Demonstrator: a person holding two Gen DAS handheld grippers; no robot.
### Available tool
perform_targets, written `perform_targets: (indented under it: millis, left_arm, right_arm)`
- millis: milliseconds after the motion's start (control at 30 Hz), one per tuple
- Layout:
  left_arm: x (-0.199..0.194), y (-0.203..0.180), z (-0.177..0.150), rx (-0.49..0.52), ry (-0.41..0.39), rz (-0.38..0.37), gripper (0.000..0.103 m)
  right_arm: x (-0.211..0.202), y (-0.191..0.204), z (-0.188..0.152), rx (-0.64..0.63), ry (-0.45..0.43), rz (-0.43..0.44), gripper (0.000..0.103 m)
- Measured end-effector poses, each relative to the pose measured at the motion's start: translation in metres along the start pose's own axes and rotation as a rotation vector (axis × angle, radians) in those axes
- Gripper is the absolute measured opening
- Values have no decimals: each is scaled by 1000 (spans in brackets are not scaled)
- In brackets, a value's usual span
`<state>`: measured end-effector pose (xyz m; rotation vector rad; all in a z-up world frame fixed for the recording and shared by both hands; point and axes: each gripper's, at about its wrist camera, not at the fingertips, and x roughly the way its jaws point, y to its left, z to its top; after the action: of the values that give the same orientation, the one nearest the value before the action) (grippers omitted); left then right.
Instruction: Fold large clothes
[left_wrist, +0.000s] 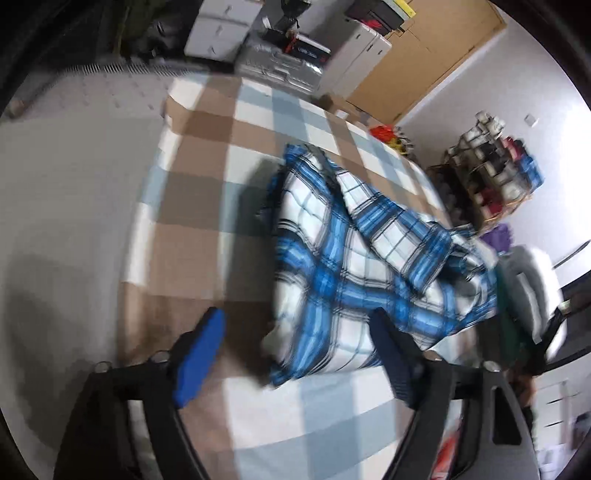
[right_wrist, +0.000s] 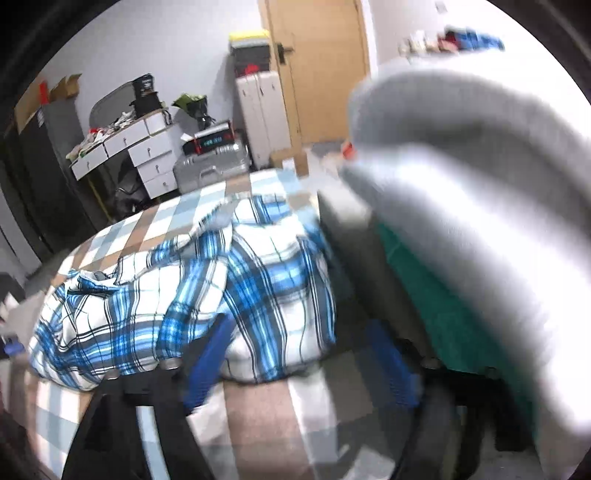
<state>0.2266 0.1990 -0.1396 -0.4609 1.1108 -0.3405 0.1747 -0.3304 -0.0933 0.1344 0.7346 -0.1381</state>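
Two grippers, left (left_wrist: 295, 343) and right (right_wrist: 299, 354), jaws spread, empty | plaid shirt (left_wrist: 354, 258) bunched on checked bedspread (left_wrist: 207, 155) | risk: pinching bedspread with shirt edge

Shirt (left_wrist: 354, 258) lies bunched on the bed (left_wrist: 207, 155), with one part folded over the rest. Left gripper (left_wrist: 295, 354) sits at the near edge of the shirt, jaws apart, one finger (left_wrist: 201, 354) on each side of the hem. Right gripper (right_wrist: 299, 362) sits likewise at the shirt's near edge, jaws apart. Beyond the bed stand a suitcase (right_wrist: 212, 166), drawers (right_wrist: 147, 155) to its left, and a door (right_wrist: 317, 70) behind. A pillow (right_wrist: 480, 206) lies right of the shirt.
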Motion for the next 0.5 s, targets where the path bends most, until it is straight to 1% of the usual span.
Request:
perform_targets:
  millis: [33, 67, 133, 167, 200, 267, 300, 367, 400, 433, 467, 500]
  left_arm:
    - [12, 4, 5, -30, 45, -2, 83]
    - [19, 4, 4, -38, 67, 1, 83]
    - [30, 4, 3, -28, 115, 24, 83]
    - [35, 1, 2, -25, 121, 31, 83]
    - [37, -1, 1, -24, 121, 21, 83]
    - [45, -4, -1, -23, 141, 16, 83]
    - [50, -5, -2, -19, 148, 18, 83]
    - [59, -8, -5, -8, 162, 31, 83]
    - [59, -11, -5, 7, 148, 49, 78]
    - [57, -14, -5, 22, 133, 72, 46]
    - [61, -20, -4, 52, 146, 105, 24]
    - [64, -22, -3, 65, 165, 118, 4]
  right_arm:
    - [1, 3, 3, -23, -6, 12, 88]
    - [4, 9, 8, -38, -2, 26, 88]
    - [15, 20, 15, -60, 40, 58, 88]
    - [21, 27, 19, -59, 67, 97, 88]
    - [25, 33, 20, -48, 87, 143, 87]
    - [25, 47, 14, -39, 95, 202, 88]
    - [26, 56, 11, -57, 90, 214, 88]
    - [33, 74, 5, -120, 105, 188, 88]
    - [40, 80, 3, -129, 123, 164, 88]
    - [48, 85, 0, -131, 136, 135, 88]
    - [56, 91, -2, -143, 149, 122, 88]
    - [65, 95, -3, -158, 166, 122, 86]
